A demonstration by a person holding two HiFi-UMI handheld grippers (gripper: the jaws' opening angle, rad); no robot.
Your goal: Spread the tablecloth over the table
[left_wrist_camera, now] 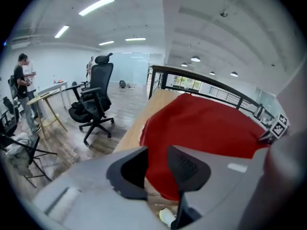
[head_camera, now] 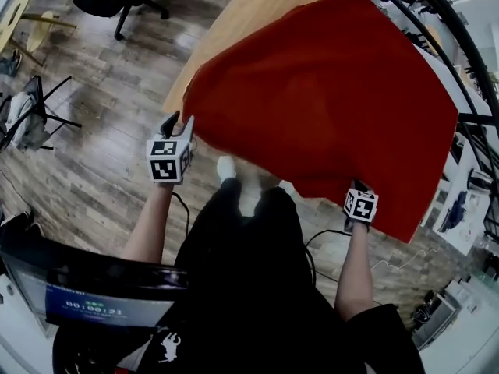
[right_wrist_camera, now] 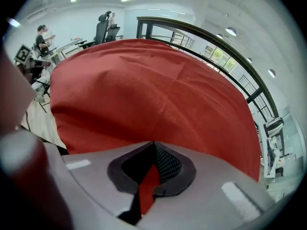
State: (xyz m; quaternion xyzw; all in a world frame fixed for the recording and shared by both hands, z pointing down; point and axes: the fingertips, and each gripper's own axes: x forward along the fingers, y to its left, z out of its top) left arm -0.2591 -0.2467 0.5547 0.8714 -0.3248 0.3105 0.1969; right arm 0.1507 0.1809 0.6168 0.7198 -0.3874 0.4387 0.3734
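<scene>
Jaws: left gripper (left_wrist_camera: 156, 169) half open, empty; right gripper (right_wrist_camera: 152, 169) clamped on tablecloth (head_camera: 327, 107) hem. Risk: 1-corner hold drags it off table (head_camera: 257, 6), toward lower right.

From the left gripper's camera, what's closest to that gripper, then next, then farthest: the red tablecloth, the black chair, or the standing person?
1. red tablecloth: just ahead of the jaws, on the table.
2. black chair: off to the left, on the wooden floor.
3. standing person: far left, at the back of the room.
</scene>
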